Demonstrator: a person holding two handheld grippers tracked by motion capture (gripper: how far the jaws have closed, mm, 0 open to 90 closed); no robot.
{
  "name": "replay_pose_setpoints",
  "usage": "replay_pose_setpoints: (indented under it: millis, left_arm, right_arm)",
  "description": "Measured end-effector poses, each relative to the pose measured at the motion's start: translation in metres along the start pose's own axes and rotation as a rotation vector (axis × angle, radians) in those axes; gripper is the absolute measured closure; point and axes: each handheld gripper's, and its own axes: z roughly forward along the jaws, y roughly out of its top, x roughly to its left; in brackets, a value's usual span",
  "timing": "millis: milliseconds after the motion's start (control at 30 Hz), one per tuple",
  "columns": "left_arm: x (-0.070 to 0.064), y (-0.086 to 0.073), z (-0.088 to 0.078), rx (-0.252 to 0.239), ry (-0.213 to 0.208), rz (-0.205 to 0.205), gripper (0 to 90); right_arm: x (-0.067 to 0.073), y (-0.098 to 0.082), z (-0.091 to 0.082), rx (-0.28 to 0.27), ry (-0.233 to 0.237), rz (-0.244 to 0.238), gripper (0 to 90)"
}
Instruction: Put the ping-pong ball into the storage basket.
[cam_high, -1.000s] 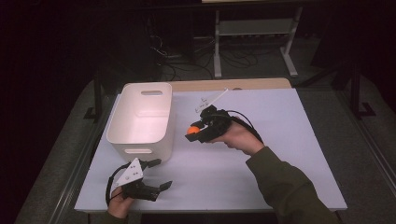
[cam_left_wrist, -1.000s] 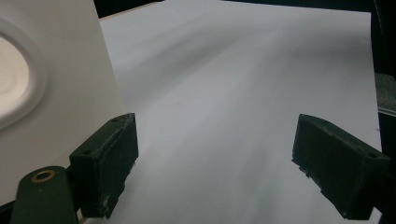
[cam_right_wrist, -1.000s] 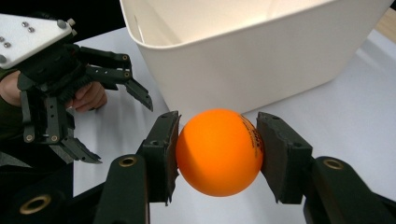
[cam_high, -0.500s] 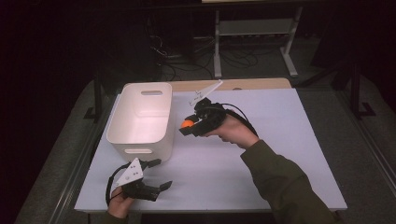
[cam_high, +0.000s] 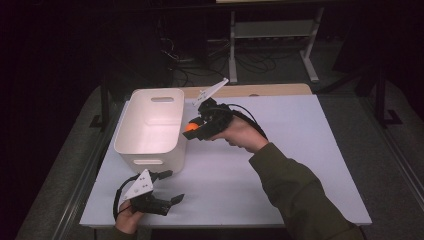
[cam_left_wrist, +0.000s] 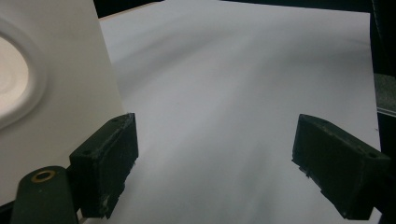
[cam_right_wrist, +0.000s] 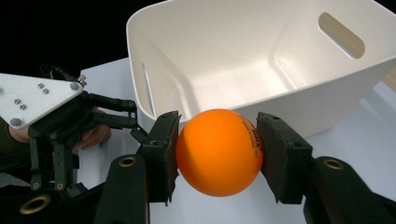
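The high view looks forward and down from above the person's side onto the whole white table (cam_high: 300, 165), from fairly far off. The left gripper view sits low and close, facing across the tabletop past the tub's wall (cam_left_wrist: 56, 84). The right gripper view, also close, faces the white tub (cam_right_wrist: 261, 93), which all three share.

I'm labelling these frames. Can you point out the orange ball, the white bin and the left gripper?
orange ball (cam_right_wrist: 218, 151): right gripper view, its front face.
white bin (cam_high: 150, 150): high view, near rim.
left gripper (cam_high: 167, 186): high view, midway between its fingertips.
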Motion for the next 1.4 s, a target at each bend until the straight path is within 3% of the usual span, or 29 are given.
replay_pose_setpoints:
  millis: [733, 1400]
  left_arm:
    - [0.000, 0.000, 0.000, -0.001, -0.002, -0.001, 14.1]
    - [0.000, 0.000, 0.000, -0.005, -0.004, -0.001, 14.1]
  right_arm:
    - [0.004, 0.028, 0.035, 0.014, 0.005, -0.034, 49.4]
    - [0.008, 0.031, 0.067, 0.056, 0.013, -0.058, 48.7]
